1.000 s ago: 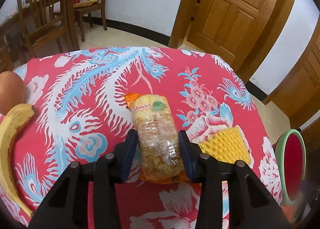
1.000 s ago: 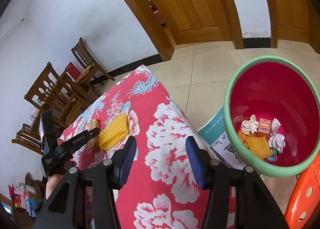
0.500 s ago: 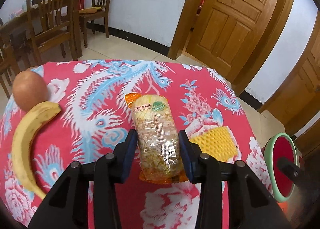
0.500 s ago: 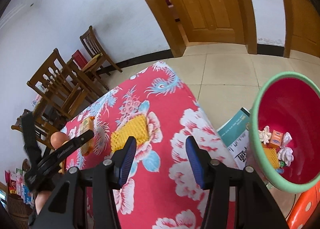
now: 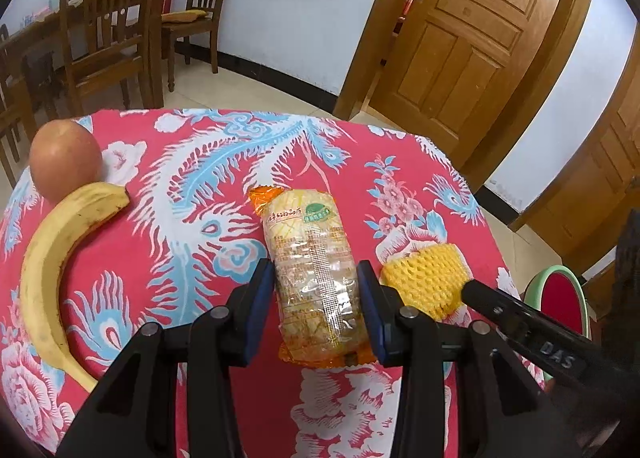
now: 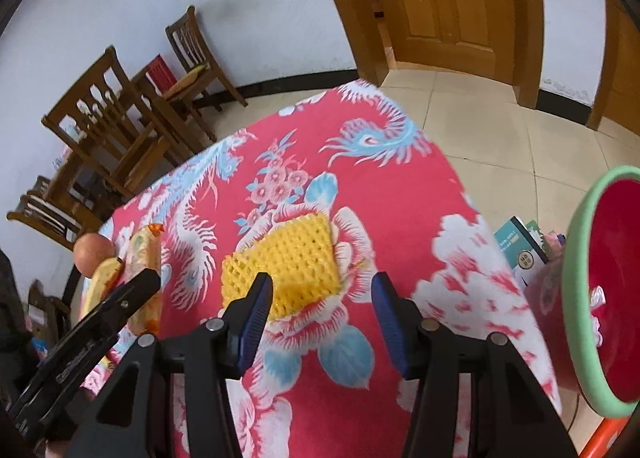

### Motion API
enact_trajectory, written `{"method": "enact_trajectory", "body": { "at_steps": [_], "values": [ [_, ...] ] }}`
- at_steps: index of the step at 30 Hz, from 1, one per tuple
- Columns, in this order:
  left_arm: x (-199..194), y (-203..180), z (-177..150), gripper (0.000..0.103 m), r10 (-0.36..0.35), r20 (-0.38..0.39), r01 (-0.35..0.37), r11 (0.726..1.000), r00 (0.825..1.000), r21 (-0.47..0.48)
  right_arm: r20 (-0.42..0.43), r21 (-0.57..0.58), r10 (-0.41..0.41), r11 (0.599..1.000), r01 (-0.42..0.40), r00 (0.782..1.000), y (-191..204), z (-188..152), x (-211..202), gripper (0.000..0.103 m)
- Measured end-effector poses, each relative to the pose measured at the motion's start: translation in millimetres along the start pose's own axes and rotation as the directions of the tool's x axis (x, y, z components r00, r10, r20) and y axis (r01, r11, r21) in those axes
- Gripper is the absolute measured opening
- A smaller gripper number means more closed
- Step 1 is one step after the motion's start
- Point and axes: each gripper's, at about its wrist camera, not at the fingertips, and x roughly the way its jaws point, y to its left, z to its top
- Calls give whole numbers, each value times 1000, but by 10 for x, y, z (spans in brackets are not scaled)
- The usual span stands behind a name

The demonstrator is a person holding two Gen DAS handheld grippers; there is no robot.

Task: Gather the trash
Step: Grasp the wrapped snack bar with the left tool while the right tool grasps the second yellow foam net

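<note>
My left gripper (image 5: 316, 308) is shut on a clear and orange snack packet (image 5: 310, 274) and holds it above the red flowered tablecloth (image 5: 224, 162). A yellow foam fruit net (image 5: 426, 282) lies on the cloth just right of the packet. In the right wrist view my right gripper (image 6: 322, 314) is open and empty, just short of the foam net (image 6: 288, 258). The red trash bin with a green rim (image 6: 600, 290) stands on the floor at the right, with trash inside. The left gripper shows at the left of that view (image 6: 120, 298).
A banana (image 5: 56, 258) and an apple (image 5: 64, 160) lie at the left of the table. Wooden chairs (image 5: 108, 22) stand behind it. Wooden doors (image 5: 468, 26) are at the back right. Books (image 6: 520, 246) lie on the floor by the bin.
My left gripper has risen with the packet, so more of the table shows. My right gripper has swung from the bin to over the table, close to the foam net.
</note>
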Motion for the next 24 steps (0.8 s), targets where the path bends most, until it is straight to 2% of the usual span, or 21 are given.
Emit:
{"method": "enact_trajectory", "body": {
  "at_steps": [4,6,9,11,14,24],
  "values": [
    [25,13,-7,43,-3,-6,3,1000,1000,-8,-2,-27,-9,1000,9,1000,32,-4,121,54],
    [29,10,-9,43,-4,-7,4,1000,1000,-8,-10,-33,-13,999,13,1000,34,-13,164,51],
    [28,0,-19,43,-4,-8,4,1000,1000,-6,4,-57,-17,998,17,1000,56,-21,156,36],
    [28,-4,-19,43,-3,-8,3,1000,1000,-3,-1,-47,8,999,-8,1000,34,-12,168,25],
    [28,-18,-19,43,-2,-8,2,1000,1000,0,2,-31,37,999,-37,999,-2,-1,147,13],
    [-60,-122,-23,43,-20,9,19,999,1000,29,84,47,99,994,-103,992,-128,-43,-224,11]
  ]
}}
